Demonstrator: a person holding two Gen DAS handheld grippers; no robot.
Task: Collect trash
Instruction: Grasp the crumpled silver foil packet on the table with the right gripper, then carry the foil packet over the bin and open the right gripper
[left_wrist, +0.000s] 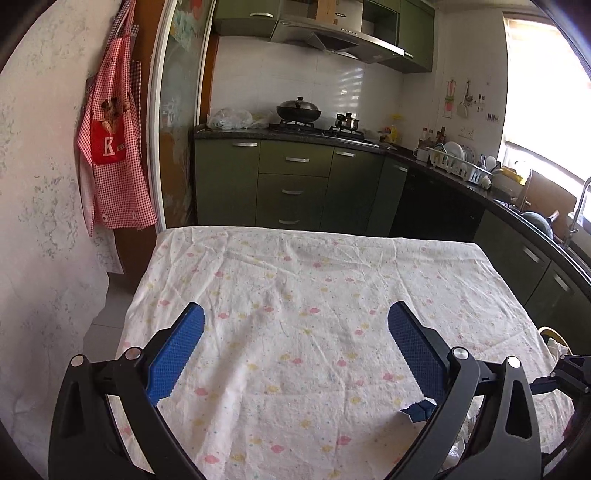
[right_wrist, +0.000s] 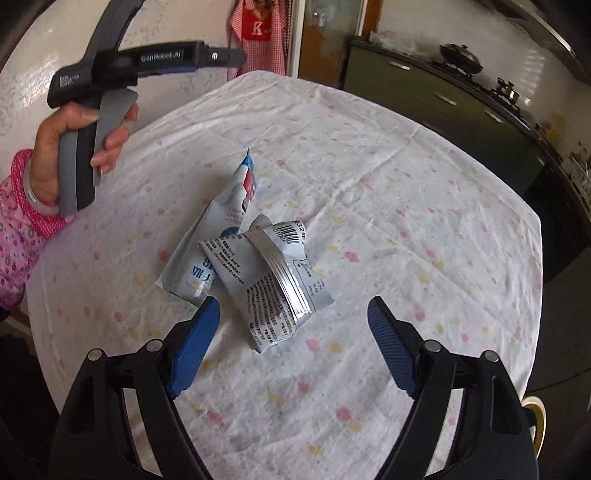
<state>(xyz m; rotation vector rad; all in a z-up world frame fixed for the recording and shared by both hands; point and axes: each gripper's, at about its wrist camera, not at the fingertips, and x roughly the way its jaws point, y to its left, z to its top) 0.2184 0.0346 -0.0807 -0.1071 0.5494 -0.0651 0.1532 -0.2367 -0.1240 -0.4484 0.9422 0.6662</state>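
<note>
Two empty snack wrappers lie overlapped in the middle of the table in the right wrist view: a light-blue pouch (right_wrist: 199, 258) and a silver-and-white wrapper (right_wrist: 273, 284) with black print across it. My right gripper (right_wrist: 293, 306) hangs open just above and in front of them; its blue pads do not touch them. A hand in a pink sleeve holds my left gripper (right_wrist: 221, 57) up at the far left, away from the wrappers. In the left wrist view my left gripper (left_wrist: 295, 312) is open over bare cloth, with a jagged wrapper corner (left_wrist: 410, 407) showing by its right finger.
The table (right_wrist: 406, 184) wears a white cloth with pastel spots. A yellow-rimmed container (right_wrist: 535, 408) sits off its near right corner. Green kitchen cabinets (left_wrist: 295, 184), a stove with a wok (left_wrist: 298, 110) and a sink counter run behind and to the right. An apron (left_wrist: 114, 147) hangs on the left wall.
</note>
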